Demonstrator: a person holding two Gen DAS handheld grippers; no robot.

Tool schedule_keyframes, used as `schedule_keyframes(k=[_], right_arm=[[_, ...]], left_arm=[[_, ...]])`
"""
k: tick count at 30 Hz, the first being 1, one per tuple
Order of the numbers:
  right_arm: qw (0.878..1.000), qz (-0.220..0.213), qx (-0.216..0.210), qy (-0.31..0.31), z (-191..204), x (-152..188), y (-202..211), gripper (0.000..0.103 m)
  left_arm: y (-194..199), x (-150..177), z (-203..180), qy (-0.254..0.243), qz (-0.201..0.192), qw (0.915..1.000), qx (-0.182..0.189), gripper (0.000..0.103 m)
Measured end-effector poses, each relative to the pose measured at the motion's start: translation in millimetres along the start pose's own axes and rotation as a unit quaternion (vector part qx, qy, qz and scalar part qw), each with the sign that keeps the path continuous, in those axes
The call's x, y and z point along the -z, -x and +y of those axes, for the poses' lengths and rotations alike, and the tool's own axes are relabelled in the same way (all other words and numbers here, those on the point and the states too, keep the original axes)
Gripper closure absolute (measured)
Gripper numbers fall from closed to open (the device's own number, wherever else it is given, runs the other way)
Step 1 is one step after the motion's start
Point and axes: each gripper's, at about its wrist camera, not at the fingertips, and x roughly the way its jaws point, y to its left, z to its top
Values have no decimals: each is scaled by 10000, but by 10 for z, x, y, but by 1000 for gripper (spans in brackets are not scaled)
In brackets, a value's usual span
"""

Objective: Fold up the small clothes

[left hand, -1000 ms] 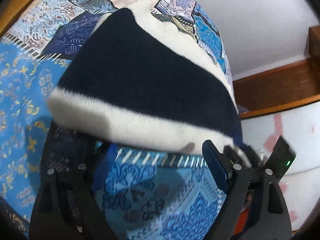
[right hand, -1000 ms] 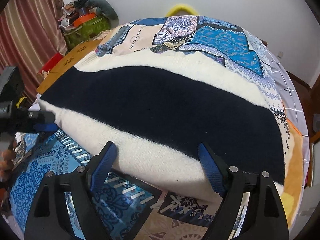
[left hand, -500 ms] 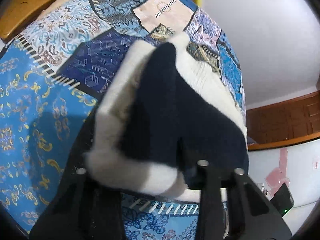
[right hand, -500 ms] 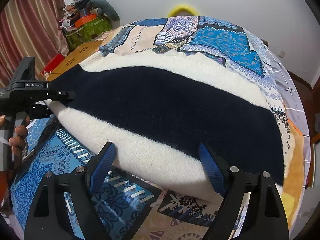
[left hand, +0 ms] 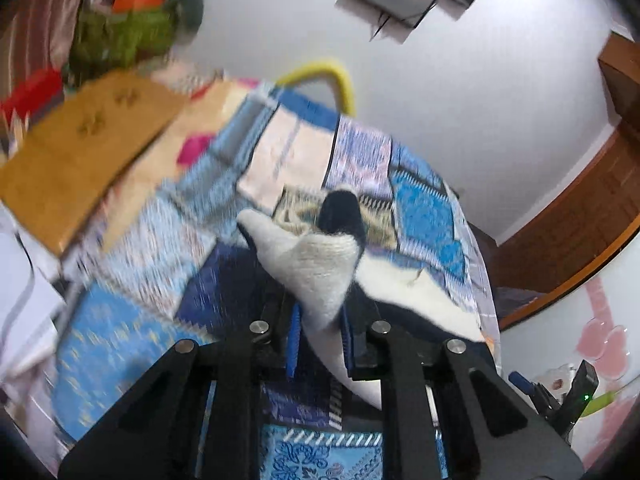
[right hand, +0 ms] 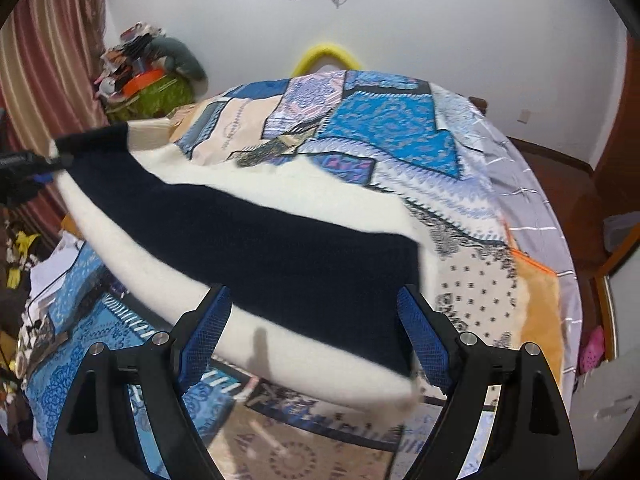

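Note:
A cream and navy striped knit garment [right hand: 280,248] lies spread across the patchwork bedspread [right hand: 384,128]. My left gripper [left hand: 320,332] is closing, its blue pads pinching the garment's cream corner [left hand: 316,264], which is raised off the bed. In the right wrist view that left gripper [right hand: 24,164] holds the far left end up. My right gripper [right hand: 312,300] is open and hovers over the garment's near edge. Its fingers straddle the cloth without pressing on it.
A cardboard box [left hand: 80,152] and a cluttered green bag [right hand: 160,88] sit at the bed's far left by a striped curtain [right hand: 40,60]. A yellow hoop [right hand: 326,54] leans at the wall. Wooden furniture [left hand: 580,220] stands on the right.
My left gripper went from open beside the garment's corner to clamped on it, then rose and tilted, lifting that end. My right gripper stayed open and shifted slightly.

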Motion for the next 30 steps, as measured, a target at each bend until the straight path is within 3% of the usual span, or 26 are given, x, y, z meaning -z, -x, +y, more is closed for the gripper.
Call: schedule_keyframes(k=[6, 11, 16, 21, 30], right_arm=[[9998, 109, -18, -156, -97, 95, -43, 20], [9998, 145, -29, -148, -147, 162, -43, 20], [9996, 89, -88, -251, -233, 156, -63, 20], [9989, 297, -146, -344, -291, 232, -216, 20], [9928, 529, -681, -827, -407, 358, -395, 20]], left_arm=[[-13, -222, -340, -595, -296, 9969, -417, 88], [-2, -381, -456, -569, -544, 9958, -462, 88], [-8, -405, -979, -1227, -688, 9891, -426, 89], [-87, -299, -1593, -1849, -763, 9797, -156, 89], [-558, 168, -2584, -2477, -113, 9670, 581, 89]])
